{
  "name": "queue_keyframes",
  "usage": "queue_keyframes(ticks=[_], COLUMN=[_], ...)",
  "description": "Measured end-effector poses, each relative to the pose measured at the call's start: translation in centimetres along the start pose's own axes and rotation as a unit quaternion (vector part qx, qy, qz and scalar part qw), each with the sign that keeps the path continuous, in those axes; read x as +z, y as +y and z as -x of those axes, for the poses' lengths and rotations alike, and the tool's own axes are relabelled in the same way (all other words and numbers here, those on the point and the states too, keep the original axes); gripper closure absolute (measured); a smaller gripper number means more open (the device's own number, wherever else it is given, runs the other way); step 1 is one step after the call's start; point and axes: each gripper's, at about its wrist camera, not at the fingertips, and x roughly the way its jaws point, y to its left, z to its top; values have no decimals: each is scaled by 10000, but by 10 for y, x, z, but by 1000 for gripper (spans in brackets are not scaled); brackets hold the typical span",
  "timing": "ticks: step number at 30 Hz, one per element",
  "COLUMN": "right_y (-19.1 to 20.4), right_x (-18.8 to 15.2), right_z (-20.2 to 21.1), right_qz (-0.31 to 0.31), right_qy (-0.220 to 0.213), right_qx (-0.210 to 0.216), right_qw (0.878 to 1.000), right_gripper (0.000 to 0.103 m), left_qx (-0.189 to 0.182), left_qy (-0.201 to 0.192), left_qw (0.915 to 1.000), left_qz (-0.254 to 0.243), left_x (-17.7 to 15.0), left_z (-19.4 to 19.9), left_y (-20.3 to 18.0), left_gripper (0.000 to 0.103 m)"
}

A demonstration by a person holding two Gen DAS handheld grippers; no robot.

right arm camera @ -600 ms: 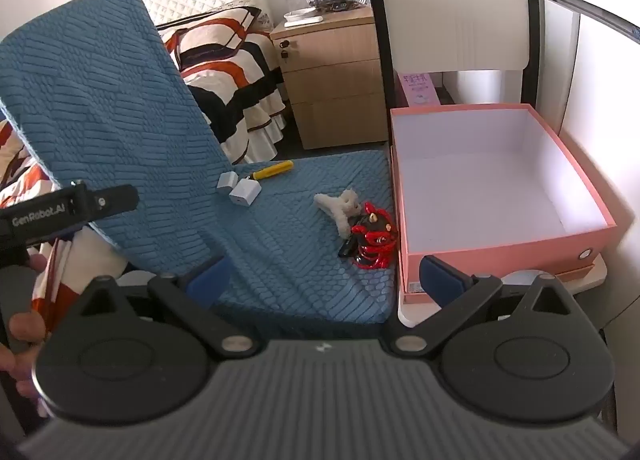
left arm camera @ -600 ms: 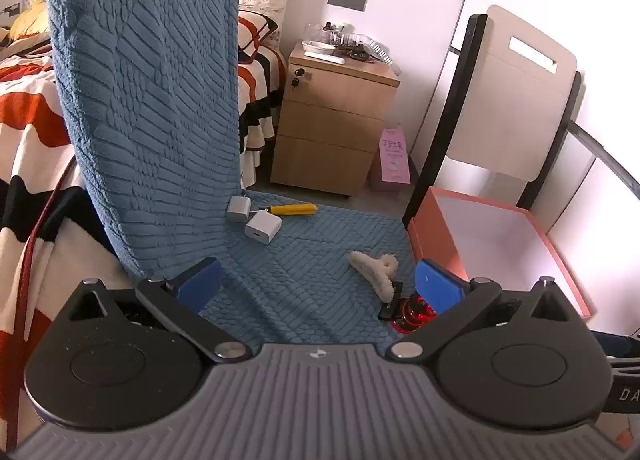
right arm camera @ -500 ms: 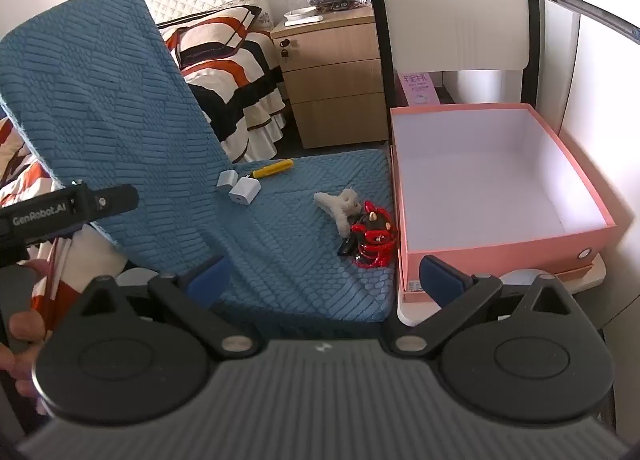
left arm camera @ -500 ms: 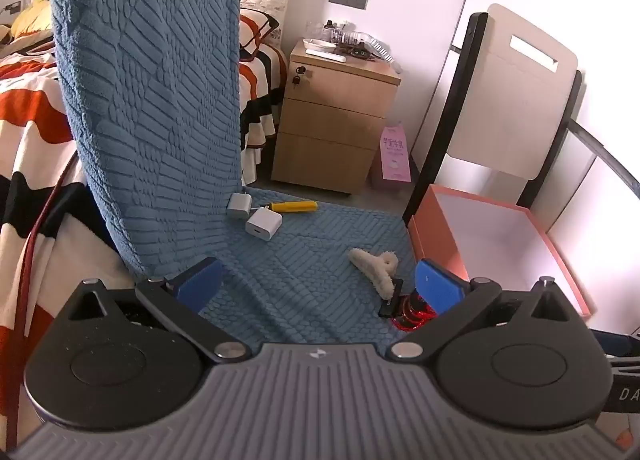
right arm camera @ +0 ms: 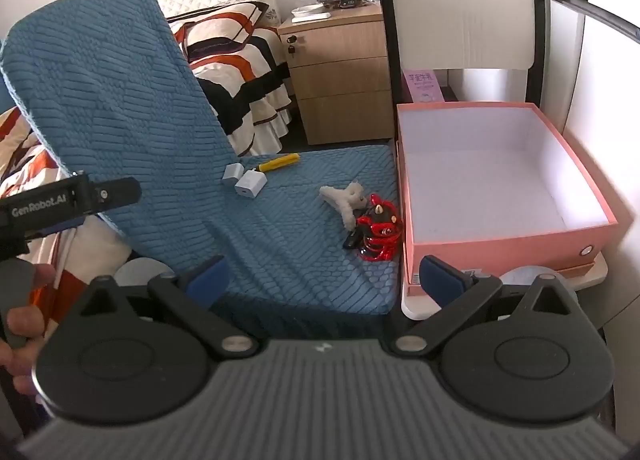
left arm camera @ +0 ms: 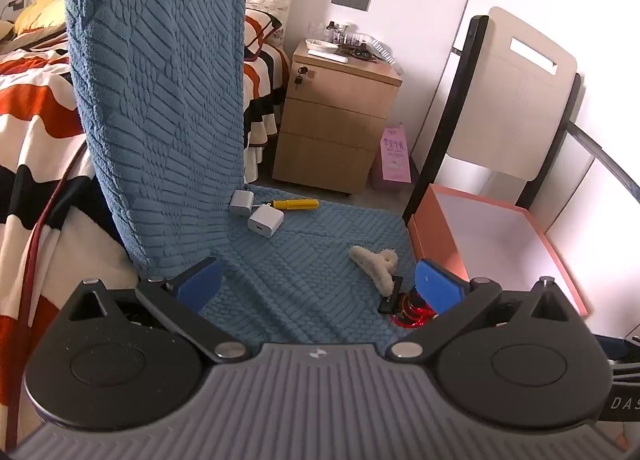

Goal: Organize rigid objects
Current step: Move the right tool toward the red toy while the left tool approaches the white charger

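Both wide apart and empty: left gripper (left arm camera: 316, 280), right gripper (right arm camera: 324, 274). Red figurine (right arm camera: 378, 230) and fuzzy claw clip (right arm camera: 346, 200) just left of the pink box (right arm camera: 508, 238), chargers and yellow tool farther left. Nearer the right gripper, ahead and below; clip's long axis slanting toward the box.

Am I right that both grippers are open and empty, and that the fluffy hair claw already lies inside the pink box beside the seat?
Not quite. The fluffy hair claw is not inside the pink box; the right wrist view shows it lying on the blue seat cushion, next to the red trinket, and the box holds nothing. The rest stands: the left gripper and right gripper are both open and empty.
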Motion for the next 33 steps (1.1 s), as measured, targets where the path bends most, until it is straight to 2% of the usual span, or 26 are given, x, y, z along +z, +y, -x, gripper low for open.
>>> queue_keyframes(ticks=[33], right_y=[9], right_x=[-5], right_z=[2], right_qz=[89], right_qy=[89], right_qx=[42], right_qw=[9999], right_gripper=[0], left_qx=[-34], left_qy=[69], left_qw=[10000], left_qz=[-36], left_x=[-9], left_z=[2], left_y=[-3], left_gripper=[0])
